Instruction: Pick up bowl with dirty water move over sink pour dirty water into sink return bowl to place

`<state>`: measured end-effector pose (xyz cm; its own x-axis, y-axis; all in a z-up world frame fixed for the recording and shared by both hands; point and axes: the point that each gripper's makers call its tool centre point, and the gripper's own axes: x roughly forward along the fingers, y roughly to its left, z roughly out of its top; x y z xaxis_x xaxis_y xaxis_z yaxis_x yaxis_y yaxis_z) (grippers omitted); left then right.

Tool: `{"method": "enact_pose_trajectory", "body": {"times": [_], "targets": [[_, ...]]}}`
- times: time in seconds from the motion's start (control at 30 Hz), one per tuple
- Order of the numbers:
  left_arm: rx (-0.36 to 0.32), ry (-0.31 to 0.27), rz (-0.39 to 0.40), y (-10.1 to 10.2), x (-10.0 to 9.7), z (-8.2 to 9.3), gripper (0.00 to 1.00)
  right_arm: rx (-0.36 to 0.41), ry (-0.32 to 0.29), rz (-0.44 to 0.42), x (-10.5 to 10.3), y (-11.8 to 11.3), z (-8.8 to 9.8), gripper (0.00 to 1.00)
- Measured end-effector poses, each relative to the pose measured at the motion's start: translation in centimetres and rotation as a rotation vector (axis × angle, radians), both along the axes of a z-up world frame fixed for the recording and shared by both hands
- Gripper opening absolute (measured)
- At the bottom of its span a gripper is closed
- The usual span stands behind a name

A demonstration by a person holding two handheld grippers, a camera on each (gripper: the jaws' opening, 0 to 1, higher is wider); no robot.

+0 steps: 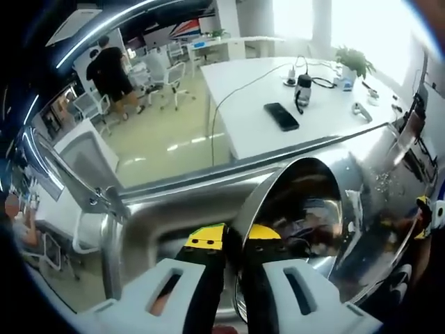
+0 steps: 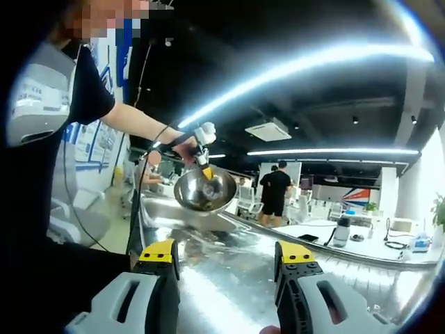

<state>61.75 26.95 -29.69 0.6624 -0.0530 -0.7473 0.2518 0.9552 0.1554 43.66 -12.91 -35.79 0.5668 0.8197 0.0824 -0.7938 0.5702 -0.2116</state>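
Over the stainless sink [image 1: 160, 223], the left hand-held gripper [image 1: 233, 240] is clamped on the rim of a steel bowl [image 1: 306, 209], its yellow-tipped jaws nearly together with the thin wall pinched between them. In the right gripper view the same bowl [image 2: 205, 189] hangs tilted on its side above the basin, its inside facing the camera, with the left hand-held gripper [image 2: 206, 169] gripping its upper edge. The right hand-held gripper [image 2: 226, 261] is wide open, holding nothing, its jaws spread above the wet steel bench [image 2: 229, 278].

Beyond the sink lies an office: a white table [image 1: 271, 104] carrying a black phone [image 1: 281, 116], cables and a potted plant [image 1: 351, 62], with a person in black [image 1: 110, 73] among chairs.

The operator's bare forearm [image 2: 132, 122] reaches out from a black sleeve, and the hand [image 2: 186, 147] holds the gripper raised over the basin.
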Motion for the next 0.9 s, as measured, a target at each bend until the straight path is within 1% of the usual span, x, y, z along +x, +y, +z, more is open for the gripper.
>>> {"method": "enact_pose_trajectory", "body": {"times": [0.07,0.1,0.27,0.37,0.6,0.7,0.8,0.9], "targets": [[0.044,-0.021,-0.014,0.1,0.0,0.2,0.00,-0.016,-0.005,-0.008,0.0,0.1,-0.2,0.49],[0.043,-0.023,-0.013,0.0,0.1,0.3,0.00,-0.026,-0.007,-0.012,0.1,0.2,-0.3,0.49],[0.116,-0.061,-0.035,0.6,1.0,1.1,0.00,-0.063,-0.015,-0.024,0.2,0.3,-0.7,0.49],[0.115,-0.062,-0.032,0.8,1.1,1.3,0.00,-0.050,-0.010,-0.019,0.2,0.3,-0.6,0.48],[0.143,-0.084,-0.048,0.7,1.1,1.8,0.00,-0.030,-0.006,-0.019,0.2,0.1,-0.3,0.48],[0.173,-0.077,-0.060,0.6,1.3,1.9,0.00,-0.033,-0.004,-0.023,0.3,0.1,-0.4,0.47],[0.216,-0.087,-0.074,0.5,1.4,2.3,0.00,-0.041,-0.003,-0.026,0.3,0.2,-0.5,0.47],[0.238,-0.092,-0.077,0.4,1.5,2.4,0.00,-0.038,-0.007,-0.032,0.3,0.1,-0.5,0.47]]}}
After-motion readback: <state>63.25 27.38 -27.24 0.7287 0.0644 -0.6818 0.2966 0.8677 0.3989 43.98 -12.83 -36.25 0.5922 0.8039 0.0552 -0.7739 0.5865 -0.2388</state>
